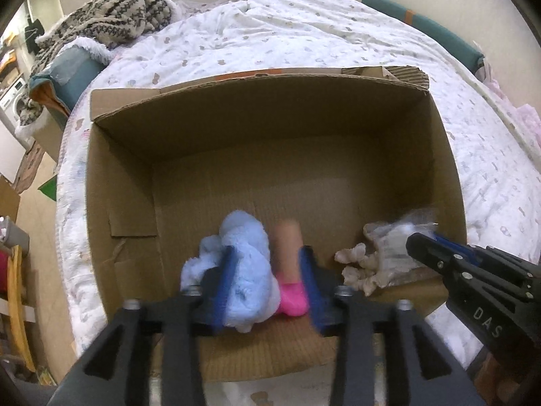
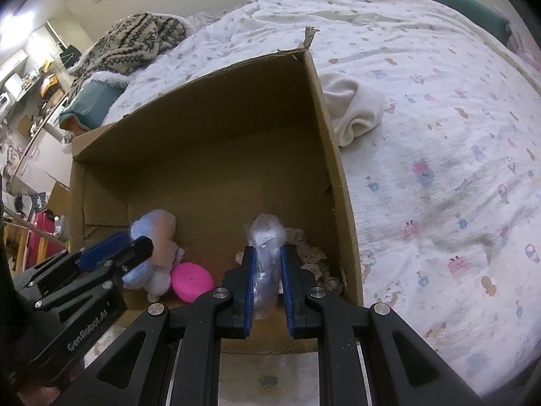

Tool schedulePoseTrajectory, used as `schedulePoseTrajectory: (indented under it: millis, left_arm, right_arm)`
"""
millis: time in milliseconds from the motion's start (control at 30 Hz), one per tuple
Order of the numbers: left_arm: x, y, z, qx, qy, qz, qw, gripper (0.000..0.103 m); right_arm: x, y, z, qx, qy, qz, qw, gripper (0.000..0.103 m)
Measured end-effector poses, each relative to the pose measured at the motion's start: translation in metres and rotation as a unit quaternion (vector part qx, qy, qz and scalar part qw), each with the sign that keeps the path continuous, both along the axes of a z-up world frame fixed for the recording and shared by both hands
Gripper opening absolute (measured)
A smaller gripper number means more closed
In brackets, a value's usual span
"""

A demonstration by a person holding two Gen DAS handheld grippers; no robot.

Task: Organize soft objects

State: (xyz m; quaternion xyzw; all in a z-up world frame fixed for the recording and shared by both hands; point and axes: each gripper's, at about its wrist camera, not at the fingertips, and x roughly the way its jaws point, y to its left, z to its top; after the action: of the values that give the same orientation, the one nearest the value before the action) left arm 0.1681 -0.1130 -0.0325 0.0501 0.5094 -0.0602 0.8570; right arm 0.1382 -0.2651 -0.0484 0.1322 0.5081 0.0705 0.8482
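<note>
An open cardboard box (image 1: 121, 176) lies on the bed. My left gripper (image 1: 267, 253) is inside its near edge, shut on a light blue plush toy (image 1: 243, 260) with a beige limb and pink foot (image 1: 292, 299). My right gripper (image 2: 267, 253) is shut on a clear plastic bag of white stuffing (image 2: 265, 237), low in the box's right corner beside a beige lace piece (image 2: 312, 258). The bag (image 1: 395, 243) and lace (image 1: 355, 267) also show in the left wrist view. In the right wrist view the plush toy (image 2: 152, 237) sits at the box's left.
A white folded cloth (image 2: 355, 108) lies on the patterned bedsheet (image 2: 439, 169) just outside the box's right wall. A patterned knit blanket (image 1: 111, 17) is heaped at the far left of the bed. Furniture and clutter stand on the floor at left.
</note>
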Motion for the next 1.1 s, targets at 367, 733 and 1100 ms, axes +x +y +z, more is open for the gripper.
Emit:
schedulePoseTrajectory:
  millis: [367, 733, 1100]
  left_arm:
    - [-0.016, 0.02, 0.022, 0.005, -0.027, 0.053, 0.9982, 0.06]
    - [-0.043, 0.045, 0.059, 0.009, -0.079, 0.069, 0.9945, 0.06]
    - [-0.083, 0.072, 0.091, -0.022, -0.125, 0.08, 0.9887, 0.081]
  right_arm:
    - [-0.009, -0.005, 0.012, -0.012, -0.023, -0.01, 1.0, 0.025]
    - [-0.029, -0.007, 0.048, -0.025, -0.084, -0.021, 0.996, 0.078]
    - [-0.071, 0.005, 0.084, -0.044, -0.145, -0.023, 0.988, 0.103]
